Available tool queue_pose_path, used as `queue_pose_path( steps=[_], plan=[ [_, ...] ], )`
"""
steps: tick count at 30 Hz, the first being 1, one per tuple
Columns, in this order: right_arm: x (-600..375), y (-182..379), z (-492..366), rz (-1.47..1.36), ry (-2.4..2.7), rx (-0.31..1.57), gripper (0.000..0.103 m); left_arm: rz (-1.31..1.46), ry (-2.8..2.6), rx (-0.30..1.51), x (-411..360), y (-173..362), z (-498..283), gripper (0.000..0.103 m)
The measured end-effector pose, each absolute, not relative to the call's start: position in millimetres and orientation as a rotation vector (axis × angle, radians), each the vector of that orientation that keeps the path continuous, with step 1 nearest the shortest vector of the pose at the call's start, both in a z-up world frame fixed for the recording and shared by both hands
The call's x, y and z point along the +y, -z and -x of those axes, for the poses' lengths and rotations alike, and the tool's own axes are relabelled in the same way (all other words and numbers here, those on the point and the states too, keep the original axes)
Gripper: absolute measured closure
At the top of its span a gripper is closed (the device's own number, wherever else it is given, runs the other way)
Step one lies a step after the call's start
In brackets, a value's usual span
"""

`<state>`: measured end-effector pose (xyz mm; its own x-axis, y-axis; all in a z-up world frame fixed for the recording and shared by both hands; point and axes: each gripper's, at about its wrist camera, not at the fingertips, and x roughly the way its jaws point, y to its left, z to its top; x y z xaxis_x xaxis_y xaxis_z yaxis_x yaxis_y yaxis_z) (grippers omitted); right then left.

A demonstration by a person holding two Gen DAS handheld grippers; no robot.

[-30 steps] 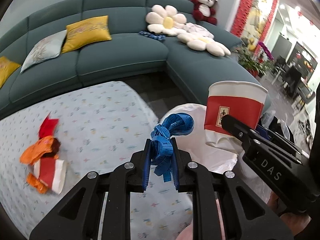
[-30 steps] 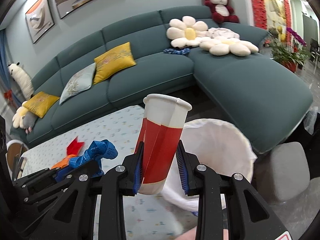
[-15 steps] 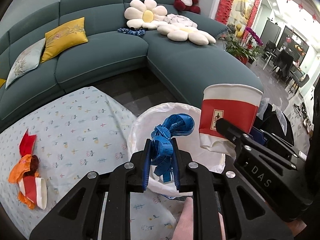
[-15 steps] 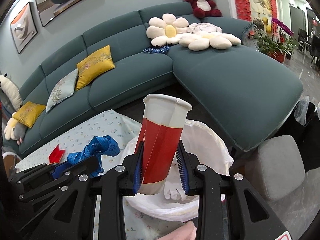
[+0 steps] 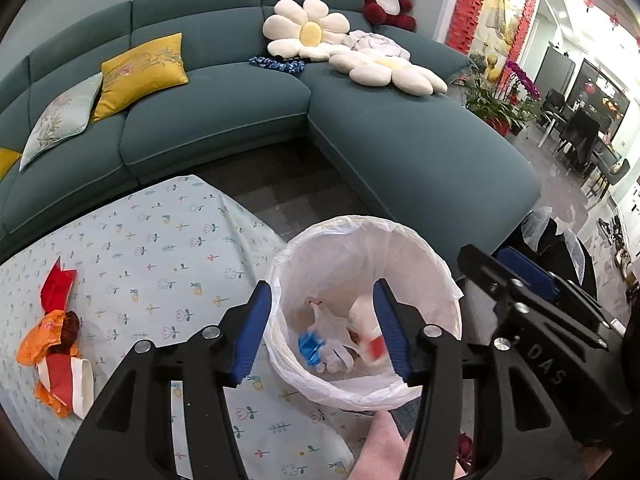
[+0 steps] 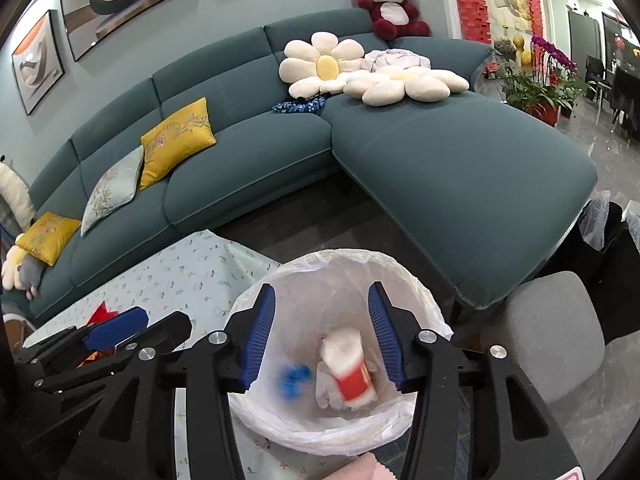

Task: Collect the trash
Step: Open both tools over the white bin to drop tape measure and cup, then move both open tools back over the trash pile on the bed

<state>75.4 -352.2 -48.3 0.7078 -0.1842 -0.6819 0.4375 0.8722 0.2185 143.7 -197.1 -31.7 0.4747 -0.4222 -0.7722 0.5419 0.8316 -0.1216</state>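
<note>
From my left claw's camera, my left claw [image 5: 322, 330] hangs over the bin [image 5: 420, 240] with its jaws wide apart and nothing between them. Down in the white liner I see a blue tape [image 5: 309, 345] lying at the bottom beside a pale glove-like scrap, and a red and white paper cup [image 5: 366, 332] next to it, partly hidden by my right-hand finger. So those two pieces are in. On the flowered cloth [image 5: 160, 248] off to the left, well apart from the bin, trash is left: a red wrapper [image 5: 58, 282], an orange wrapper [image 5: 42, 332] and a second cup [image 5: 76, 380] lying on its side, all bunched together. My right claw [image 5: 520, 280] shows at the edge, alongside the bin.

From my right claw's camera, my right claw [image 6: 322, 330] is also spread open and empty above the same bin [image 6: 400, 268]. The cup [image 6: 350, 368] and the blue tape [image 6: 294, 376] are blurred, so I judge they are dropping or only just landed. My left claw [image 6: 116, 326] sits just to the left, and the leftover pile is mostly hidden behind it; only a red tip shows.

My reckoning: part of the job is done, with two pieces binned, and that small pile on the cloth yet to fetch. Whether anything else lies outside these views I cannot tell.
</note>
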Motion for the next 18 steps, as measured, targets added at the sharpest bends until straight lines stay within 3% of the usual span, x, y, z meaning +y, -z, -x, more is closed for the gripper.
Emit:
queue_pose_path(
  steps=[18],
  plan=[
    [-297.5, 16.8, -77.6, -0.305, 0.293, 0.675, 0.05, -0.076, 0.526, 0.873, -135.9, 13.7, -141.9, 0.053]
  ],
)
